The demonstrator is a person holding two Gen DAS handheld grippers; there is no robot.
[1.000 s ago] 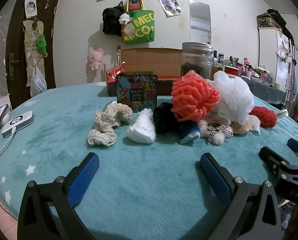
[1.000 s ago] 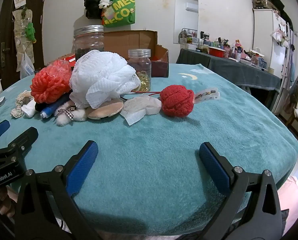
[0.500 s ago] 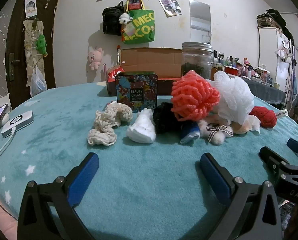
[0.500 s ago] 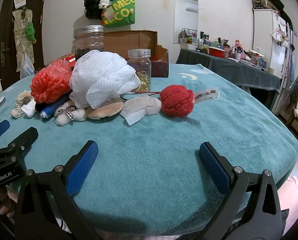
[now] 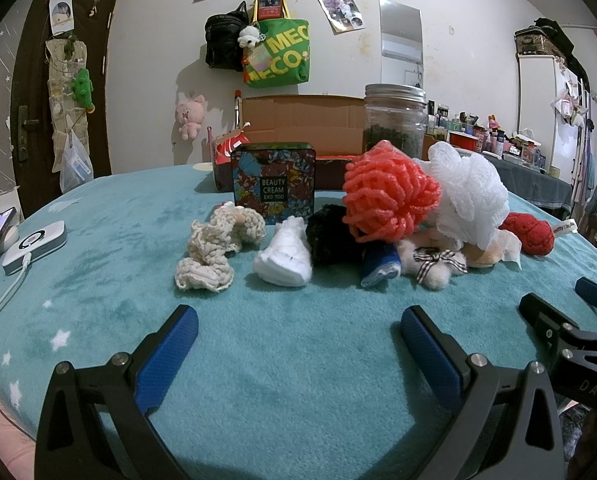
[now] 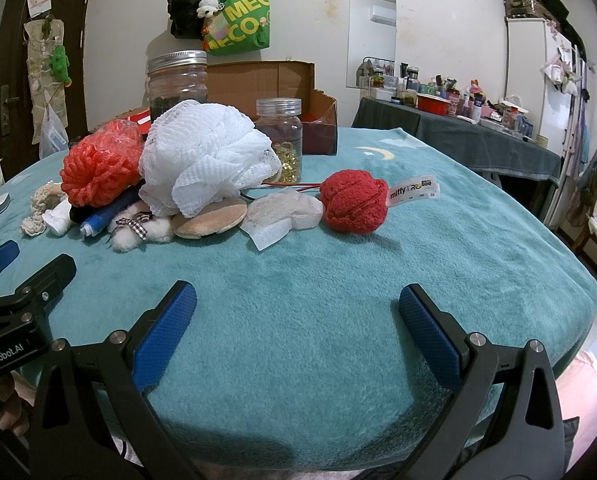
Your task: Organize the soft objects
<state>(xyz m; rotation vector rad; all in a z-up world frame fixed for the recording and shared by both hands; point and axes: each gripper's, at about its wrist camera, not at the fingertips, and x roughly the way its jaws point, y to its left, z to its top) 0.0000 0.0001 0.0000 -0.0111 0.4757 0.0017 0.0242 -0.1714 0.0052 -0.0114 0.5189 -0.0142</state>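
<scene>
- Across the middle of the left wrist view, the soft things lie in one heap on the teal-covered bench (image 5: 298, 360): a cream crochet piece (image 5: 214, 252) at the left end, then a white cloth roll (image 5: 284, 258), a black puff (image 5: 332, 238), a blue roll (image 5: 380, 266), a fluffy bow pompom (image 5: 434, 264), and a red yarn ball (image 5: 528, 232) at the far right.
- Resting on top of the heap are a coral mesh puff (image 5: 390, 196) and a white mesh puff (image 5: 468, 196), touching each other.
- Low in that frame, the left hand-held gripper (image 5: 298, 328) hovers over bare cover with its blue pads wide apart and nothing between them.
- Low in the right wrist view, the right hand-held gripper (image 6: 298, 304) is likewise spread wide and empty, well short of the heap.
- No piece is gripped yet, so the step in hand is probably choosing and reaching for a first one.
- Outliers look easiest: the crochet piece for the left side, the yarn ball for the right, since each sits at an end with free space beside it.
- Approach low and level, straddle the piece fully, and close gently; these things squash, and a shallow pinch may slip.
- Leave the mesh puffs for later or lift them straight up, as dragging could roll the heap.
- Keep clear of the tin (image 5: 273, 184) and jar (image 5: 394, 120) behind.
</scene>
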